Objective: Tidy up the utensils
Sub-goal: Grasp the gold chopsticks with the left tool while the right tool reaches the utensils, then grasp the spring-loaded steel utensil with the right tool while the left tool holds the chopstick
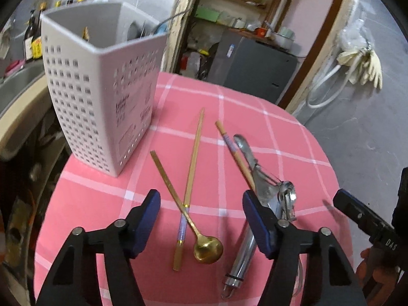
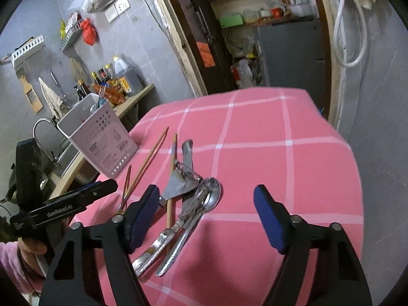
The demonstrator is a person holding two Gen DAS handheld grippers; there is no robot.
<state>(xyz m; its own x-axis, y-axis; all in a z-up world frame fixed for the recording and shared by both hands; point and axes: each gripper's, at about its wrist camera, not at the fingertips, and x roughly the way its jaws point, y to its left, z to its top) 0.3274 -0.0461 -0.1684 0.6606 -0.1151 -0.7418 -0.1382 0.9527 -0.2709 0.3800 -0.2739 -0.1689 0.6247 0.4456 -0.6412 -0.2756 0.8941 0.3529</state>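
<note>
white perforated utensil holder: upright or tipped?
Upright. The white perforated plastic utensil holder stands on its base on the pink checked tablecloth, its open mouth facing up; the right wrist view shows it standing too.

Right gripper [image 2: 204, 219] hovered over pink checked tabletop [image 2: 280, 168], blue-padded fingers [image 2: 267, 216] spread wide, nothing between them. Just left of centre lay cluster of steel utensils: silver metal spoon [image 2: 204, 204], bowl up, beside silver triangular spatula [image 2: 178, 186] and tongs-like tool. Wooden chopsticks [image 2: 153, 150] lay near white perforated plastic utensil holder [image 2: 102, 142] at tabletop's left edge. Left gripper [image 2: 76, 201] at far left, seen side-on.
</note>
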